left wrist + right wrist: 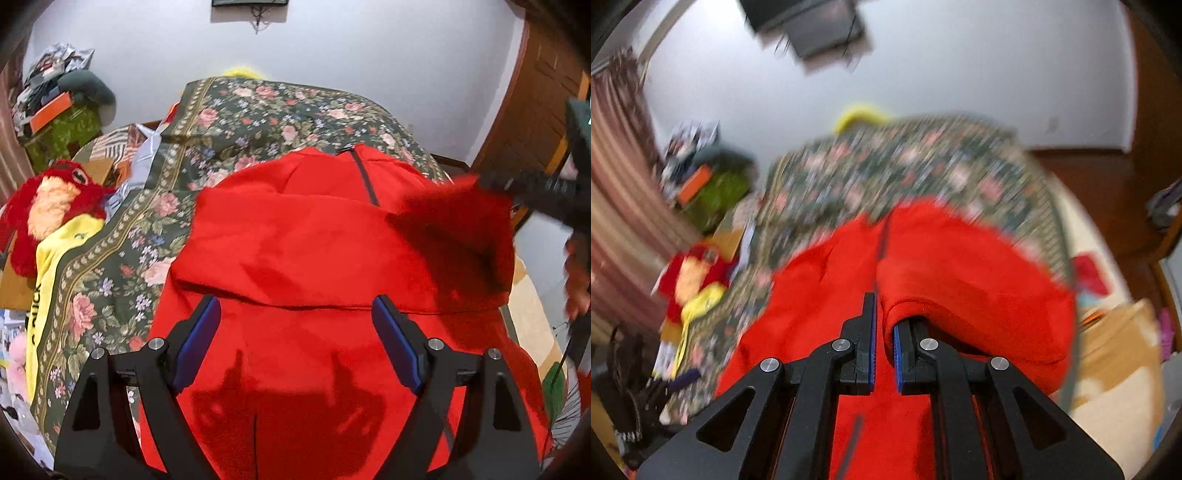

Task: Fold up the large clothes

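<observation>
1. We see one red fleece garment (314, 251) with a dark zipper (365, 177), spread on the floral bedspread (236, 122), a wide fold lying across its middle.
2. Its long axis runs near to far, and the zipper end points at the far wall.
3. Our left gripper (295, 339) hangs released above the near part, blue pads (199, 339) wide apart, holding nothing.
4. Our right gripper (884, 339) is clenched on the garment's right edge, lifting a fold; that view is blurred.
5. One red plush toy (48, 206) lies left of the bed.
</observation>
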Action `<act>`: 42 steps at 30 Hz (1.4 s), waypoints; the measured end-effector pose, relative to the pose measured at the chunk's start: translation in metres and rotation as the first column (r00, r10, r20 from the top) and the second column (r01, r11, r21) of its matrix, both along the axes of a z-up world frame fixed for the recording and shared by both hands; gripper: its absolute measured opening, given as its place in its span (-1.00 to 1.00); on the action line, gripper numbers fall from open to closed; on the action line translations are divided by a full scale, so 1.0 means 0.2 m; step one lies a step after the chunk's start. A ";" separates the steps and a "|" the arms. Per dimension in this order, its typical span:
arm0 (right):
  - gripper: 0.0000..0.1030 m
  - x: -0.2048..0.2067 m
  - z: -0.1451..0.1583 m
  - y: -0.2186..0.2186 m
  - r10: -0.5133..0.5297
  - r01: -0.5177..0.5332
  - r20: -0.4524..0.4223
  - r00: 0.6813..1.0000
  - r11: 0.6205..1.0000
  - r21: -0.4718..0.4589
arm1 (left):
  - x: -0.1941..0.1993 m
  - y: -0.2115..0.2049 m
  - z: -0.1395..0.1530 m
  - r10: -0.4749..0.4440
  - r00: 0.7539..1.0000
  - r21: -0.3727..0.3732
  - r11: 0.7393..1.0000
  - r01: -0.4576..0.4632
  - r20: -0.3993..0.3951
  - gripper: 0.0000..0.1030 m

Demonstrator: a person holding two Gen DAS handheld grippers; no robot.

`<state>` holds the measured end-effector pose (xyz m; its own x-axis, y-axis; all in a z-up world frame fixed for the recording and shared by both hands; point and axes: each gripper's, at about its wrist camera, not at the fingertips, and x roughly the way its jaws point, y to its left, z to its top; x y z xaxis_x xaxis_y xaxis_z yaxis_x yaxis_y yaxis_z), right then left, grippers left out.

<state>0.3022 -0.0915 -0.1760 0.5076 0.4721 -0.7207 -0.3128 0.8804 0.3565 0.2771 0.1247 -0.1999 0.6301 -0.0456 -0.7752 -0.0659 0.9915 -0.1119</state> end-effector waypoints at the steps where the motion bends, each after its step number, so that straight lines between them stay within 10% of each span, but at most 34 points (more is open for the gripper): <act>1: -0.87 0.00 -0.06 0.05 0.029 -0.029 -0.034 0.999 1.000 -0.010 | 0.00 0.01 -0.01 0.005 1.000 -0.005 1.000 -0.005 -0.006 0.62; 13: -0.79 -0.09 -0.44 0.22 0.146 -0.197 -0.303 0.942 0.970 -0.145 | -0.02 0.03 -0.10 0.008 0.998 -0.001 1.000 -0.008 -0.057 0.62; 18: -0.32 -0.14 -0.46 0.16 0.206 -0.245 -0.423 0.882 0.969 -0.040 | -0.01 -0.02 -0.09 -0.012 0.998 0.008 1.000 0.012 -0.055 0.62; 32: 0.23 -0.27 -0.11 -0.38 0.052 -0.066 -0.079 0.996 0.979 -0.191 | 0.15 -0.49 0.06 -0.200 0.979 0.091 0.975 0.202 -0.024 0.62; 42: 0.46 -0.23 -0.19 -0.83 -0.231 0.217 -0.064 0.971 0.960 -0.179 | 0.43 -1.03 -0.10 -0.402 0.905 0.085 0.906 0.416 -0.144 0.62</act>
<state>0.2571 -0.2579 -0.2137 0.5211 0.2208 -0.8245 -0.0762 0.9741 0.2127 0.3639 -0.0820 -0.2208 0.4766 -0.1882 -0.8587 0.3417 0.9397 -0.0163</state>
